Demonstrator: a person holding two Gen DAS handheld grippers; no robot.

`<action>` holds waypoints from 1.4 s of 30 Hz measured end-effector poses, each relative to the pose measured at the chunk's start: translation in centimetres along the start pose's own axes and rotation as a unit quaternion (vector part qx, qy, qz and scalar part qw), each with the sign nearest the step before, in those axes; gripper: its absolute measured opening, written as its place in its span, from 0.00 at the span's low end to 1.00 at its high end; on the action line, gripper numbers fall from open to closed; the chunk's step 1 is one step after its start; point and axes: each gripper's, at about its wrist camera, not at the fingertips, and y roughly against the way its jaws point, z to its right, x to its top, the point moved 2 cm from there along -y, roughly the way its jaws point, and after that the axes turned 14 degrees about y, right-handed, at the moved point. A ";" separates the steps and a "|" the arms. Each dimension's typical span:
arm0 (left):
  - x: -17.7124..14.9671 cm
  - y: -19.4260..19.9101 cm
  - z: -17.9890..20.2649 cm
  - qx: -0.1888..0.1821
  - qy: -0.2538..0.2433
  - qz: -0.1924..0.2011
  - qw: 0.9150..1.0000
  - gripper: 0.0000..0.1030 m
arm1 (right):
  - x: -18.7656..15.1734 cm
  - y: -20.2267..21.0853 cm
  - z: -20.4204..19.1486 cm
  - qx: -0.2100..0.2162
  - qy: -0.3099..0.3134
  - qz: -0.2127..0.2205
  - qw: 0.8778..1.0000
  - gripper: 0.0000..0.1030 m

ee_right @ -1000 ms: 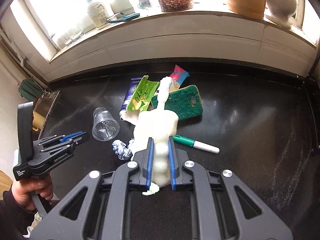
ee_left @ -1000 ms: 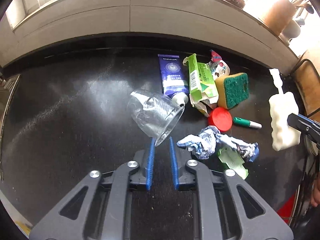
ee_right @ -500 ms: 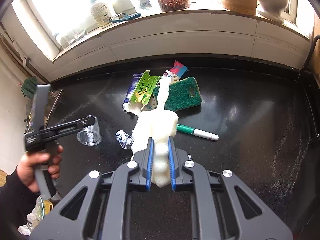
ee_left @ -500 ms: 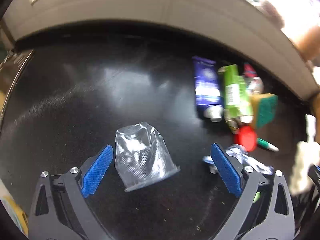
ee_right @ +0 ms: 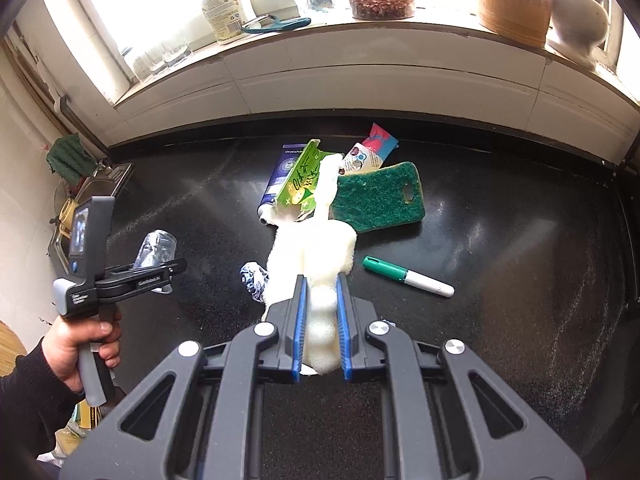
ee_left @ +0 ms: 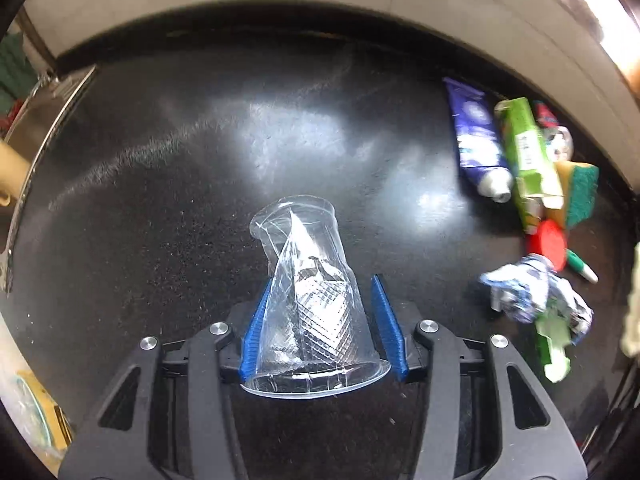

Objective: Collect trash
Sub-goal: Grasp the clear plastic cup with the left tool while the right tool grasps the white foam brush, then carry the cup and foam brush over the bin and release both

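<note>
A crushed clear plastic cup [ee_left: 310,296] lies between the blue pads of my left gripper [ee_left: 322,296], rim toward the camera; the left pad touches it and the right pad stands a little off. The cup [ee_right: 156,246] and left gripper [ee_right: 176,266] also show in the right wrist view. My right gripper [ee_right: 322,296] is shut on a white sponge brush [ee_right: 316,248] and holds it above the black counter [ee_right: 500,240]. A crumpled foil wrapper [ee_left: 532,292], a green carton [ee_left: 528,152], a blue tube [ee_left: 476,136] and a red lid [ee_left: 548,242] lie to the right.
A green scouring sponge [ee_right: 380,198], a green marker [ee_right: 408,276] and a pink packet [ee_right: 372,148] lie on the counter. A sink [ee_right: 92,196] is at the left. The window ledge [ee_right: 360,36] holds bottles, a jar and a wooden container.
My left gripper opened wide, moved forward around the cup, and its jaws have now narrowed onto the cup. My right gripper has kept hold of the sponge brush, shifting slightly.
</note>
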 end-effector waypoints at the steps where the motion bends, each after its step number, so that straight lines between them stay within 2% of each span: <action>1: -0.3 0.6 0.4 -0.003 -0.005 0.003 1.000 0.46 | 0.0 0.0 -0.1 0.000 0.002 0.000 1.000 0.14; 8: -1.8 5.7 2.8 -0.016 -0.048 0.048 0.998 0.46 | -0.1 0.3 -0.7 0.001 0.012 -0.002 1.000 0.14; 12: -2.3 7.2 3.7 -0.029 -0.052 0.056 0.997 0.46 | -0.2 0.7 -1.3 0.001 0.019 -0.002 1.000 0.14; 21: -3.5 9.2 1.6 -0.028 -0.034 0.078 0.996 0.46 | 0.6 1.0 -4.2 0.016 0.057 0.000 0.998 0.14; 26: -4.9 11.4 -1.9 -0.016 -0.009 0.109 0.994 0.46 | 2.0 -0.2 -8.8 0.051 0.108 -0.004 0.993 0.14; 32: -8.7 14.1 -9.7 0.017 0.051 0.138 0.989 0.46 | 2.3 -3.6 -19.4 0.134 0.202 -0.030 0.970 0.14; 35: -11.9 14.7 -14.5 0.034 0.101 0.141 0.984 0.46 | 1.0 -5.7 -26.5 0.190 0.260 -0.061 0.945 0.14; 38: -15.5 14.5 -19.7 0.054 0.160 0.127 0.977 0.47 | -1.1 -7.7 -32.5 0.229 0.306 -0.098 0.919 0.14; 42: -20.6 13.4 -25.9 0.065 0.235 0.104 0.964 0.47 | -4.5 -9.6 -39.0 0.268 0.353 -0.142 0.885 0.14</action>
